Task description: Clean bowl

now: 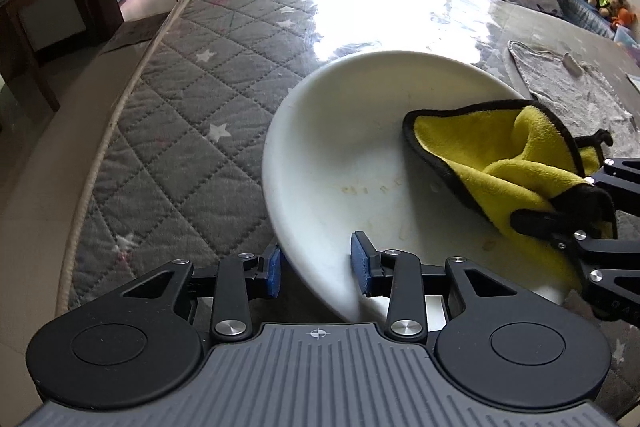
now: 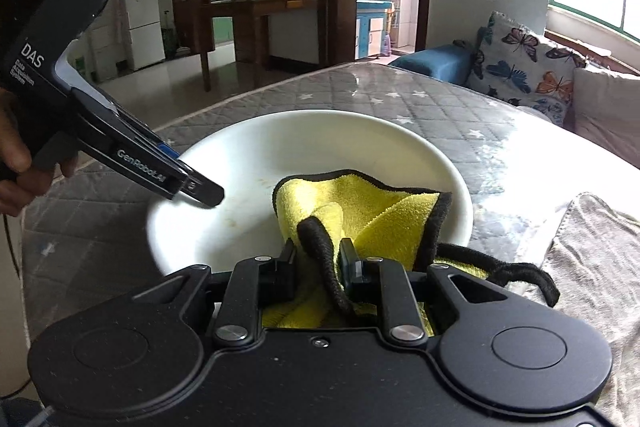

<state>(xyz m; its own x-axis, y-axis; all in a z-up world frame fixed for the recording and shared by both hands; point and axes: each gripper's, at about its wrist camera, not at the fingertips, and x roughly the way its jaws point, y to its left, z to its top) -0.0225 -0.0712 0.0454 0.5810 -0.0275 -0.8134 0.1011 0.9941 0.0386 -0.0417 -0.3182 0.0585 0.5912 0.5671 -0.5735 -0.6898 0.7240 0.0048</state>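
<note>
My left gripper (image 1: 318,265) sits at the bottom centre of the left wrist view, its 2 blue pads (image 1: 362,265) spread apart and straddling the near rim of the white bowl (image 1: 340,155): 1 pad lies outside the rim, the other inside, with a clear gap on each side, so it is open and not clamping. The bowl fills the middle of that frame, resting on a grey quilted table cover (image 1: 172,115) with white stars, and faint brownish smears show on its inner surface.

My right gripper (image 2: 316,261) is at the lower centre of the right wrist view, closed on the yellow microfibre cloth (image 2: 380,211) with black edging; the cloth's black hanging loop (image 2: 324,259) passes between the fingers. The cloth spreads forward into the bowl (image 2: 260,155), lying against the inner wall on the right of that frame.

A grey towel (image 1: 572,95) lies flat at the right of the left wrist view, beyond the bowl. Butterfly-print cushions (image 2: 516,63) sit at the upper right.
</note>
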